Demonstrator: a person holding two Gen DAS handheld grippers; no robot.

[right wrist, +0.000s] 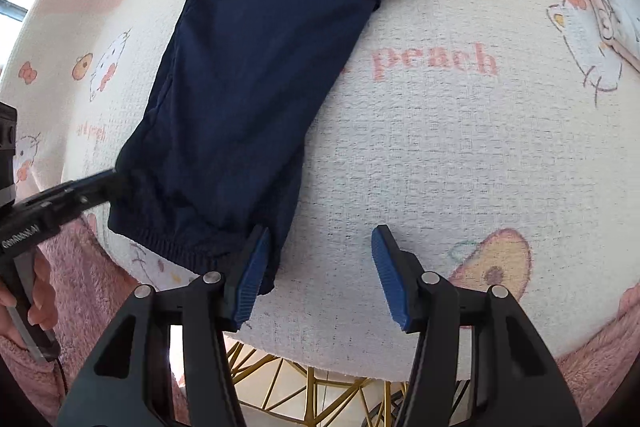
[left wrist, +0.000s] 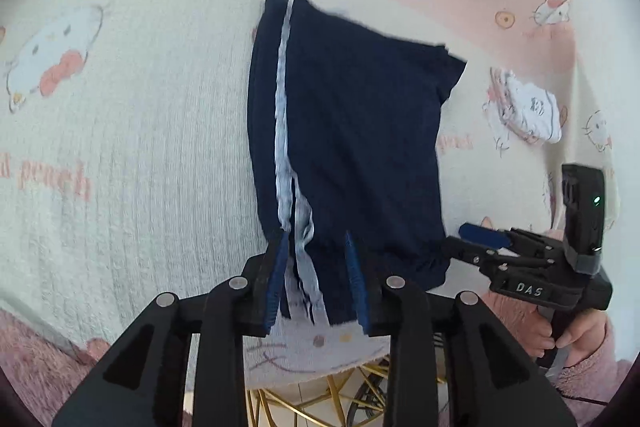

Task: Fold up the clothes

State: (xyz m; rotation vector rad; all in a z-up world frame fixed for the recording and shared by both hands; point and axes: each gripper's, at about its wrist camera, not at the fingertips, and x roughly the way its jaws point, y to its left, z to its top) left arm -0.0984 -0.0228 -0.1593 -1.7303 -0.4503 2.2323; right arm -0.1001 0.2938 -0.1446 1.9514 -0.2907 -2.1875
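Observation:
Navy shorts [left wrist: 352, 131] with a white side stripe [left wrist: 282, 131] lie flat on a cream and pink cartoon-cat blanket [left wrist: 140, 107]. Their elastic waistband is at the near table edge. My left gripper [left wrist: 318, 271] is open, its blue-padded fingers [left wrist: 280, 267] straddling the waistband at the stripe, with fabric between them. In the right wrist view, the left gripper [right wrist: 114, 181] touches the waistband's left corner of the shorts [right wrist: 248, 67]. My right gripper [right wrist: 320, 267] is open at the other waistband corner: its left finger [right wrist: 254, 267] rests against the fabric, and its right finger is over bare blanket. From the left wrist view, the right gripper [left wrist: 456, 239] sits beside the shorts.
A folded white garment [left wrist: 528, 111] [right wrist: 612, 7] lies on the blanket to the right of the shorts. A gold wire table frame [left wrist: 320, 399] [right wrist: 304, 387] shows below the near edge. Hands in pink fluffy sleeves [left wrist: 572, 339] [right wrist: 40, 299] hold the gripper handles.

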